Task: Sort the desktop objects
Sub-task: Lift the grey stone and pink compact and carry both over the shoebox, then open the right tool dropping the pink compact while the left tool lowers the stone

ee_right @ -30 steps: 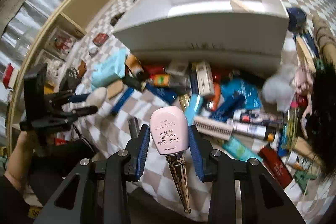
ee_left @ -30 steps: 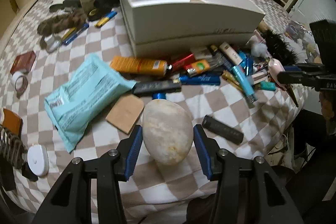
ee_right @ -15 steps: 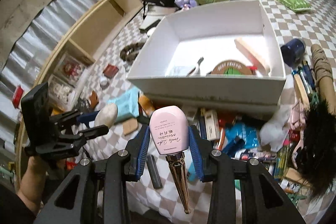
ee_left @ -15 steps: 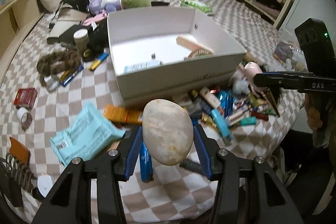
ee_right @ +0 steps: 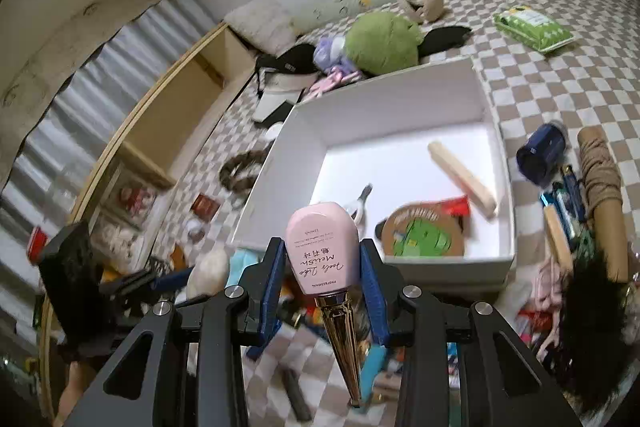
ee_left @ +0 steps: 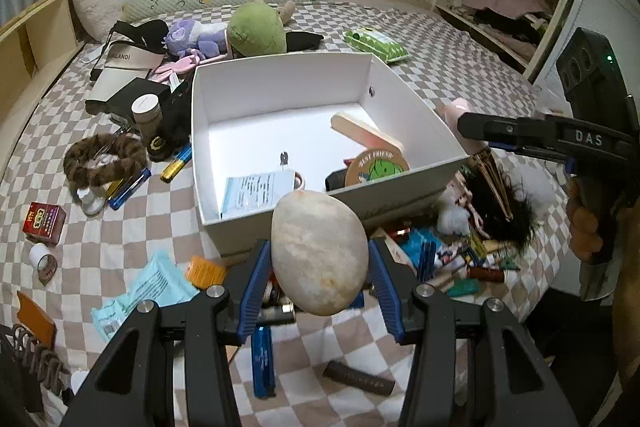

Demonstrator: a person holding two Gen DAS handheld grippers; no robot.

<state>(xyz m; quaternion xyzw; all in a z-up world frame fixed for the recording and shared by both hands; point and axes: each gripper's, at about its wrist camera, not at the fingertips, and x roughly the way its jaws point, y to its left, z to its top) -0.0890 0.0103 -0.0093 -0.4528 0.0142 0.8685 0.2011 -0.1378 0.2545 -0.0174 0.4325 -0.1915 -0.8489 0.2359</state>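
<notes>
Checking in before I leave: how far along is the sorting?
Early. The white box holds a few items, such as the round coaster. In hand: a stone in the left gripper, a pink bottle in the right gripper. The clutter pile remains.

Ahead of you the white open cardboard box [ee_left: 320, 95] sits on the checkered bedspread [ee_left: 440, 75]; the round green plush toy [ee_left: 256, 29] lies behind it, the furry brown hair tie [ee_left: 102, 157] to its left.
</notes>
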